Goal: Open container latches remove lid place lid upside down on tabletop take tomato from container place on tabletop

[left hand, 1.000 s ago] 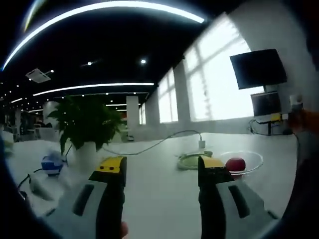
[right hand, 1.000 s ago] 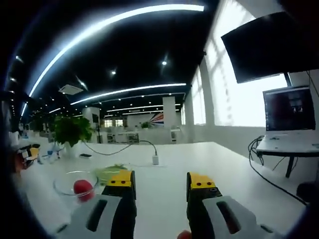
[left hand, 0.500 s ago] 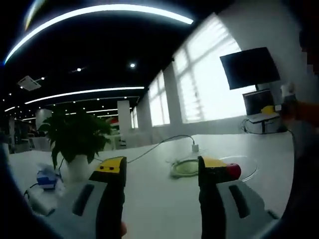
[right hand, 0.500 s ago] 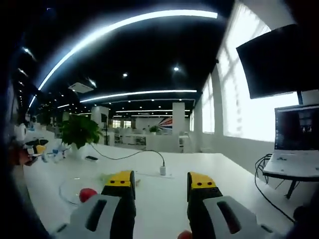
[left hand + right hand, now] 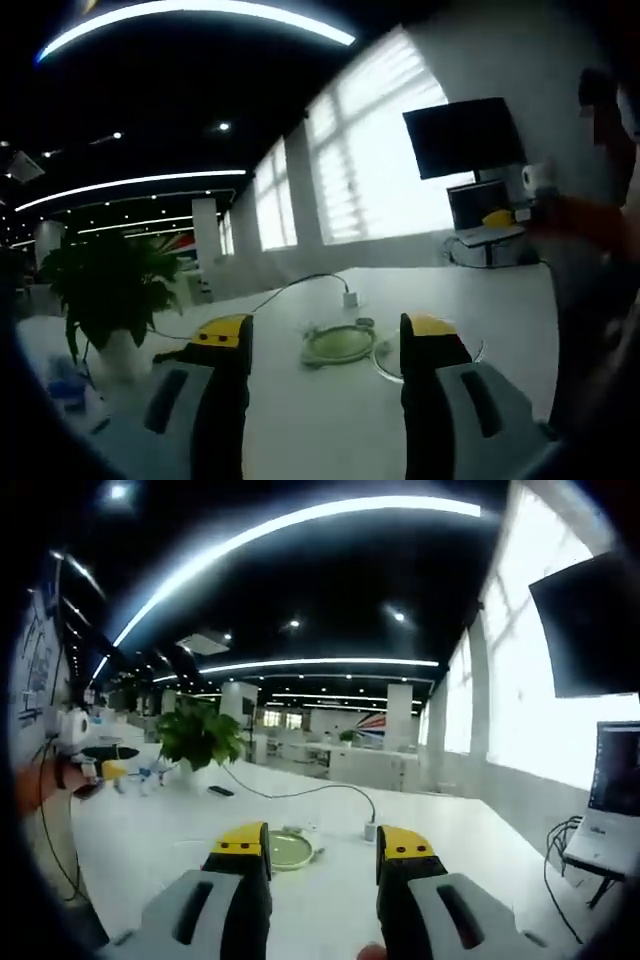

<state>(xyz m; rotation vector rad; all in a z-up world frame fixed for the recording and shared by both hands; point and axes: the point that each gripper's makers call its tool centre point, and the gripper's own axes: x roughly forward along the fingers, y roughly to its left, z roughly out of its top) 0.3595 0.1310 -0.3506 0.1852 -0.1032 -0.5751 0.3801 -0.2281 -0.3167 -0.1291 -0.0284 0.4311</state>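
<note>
Left gripper [image 5: 322,335] fingers spread wide, empty, above the lid [image 5: 338,345]; right gripper [image 5: 322,845] likewise.

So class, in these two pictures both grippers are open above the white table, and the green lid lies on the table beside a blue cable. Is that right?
One detail is wrong: the cable is white, not blue, as the left gripper view shows. The rest holds: the left gripper and right gripper are open above the white table, and the green lid lies beside that cable.

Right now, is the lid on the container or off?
Off. The green-rimmed lid lies flat on the table beside the clear container; which side faces up, cannot tell.
</note>
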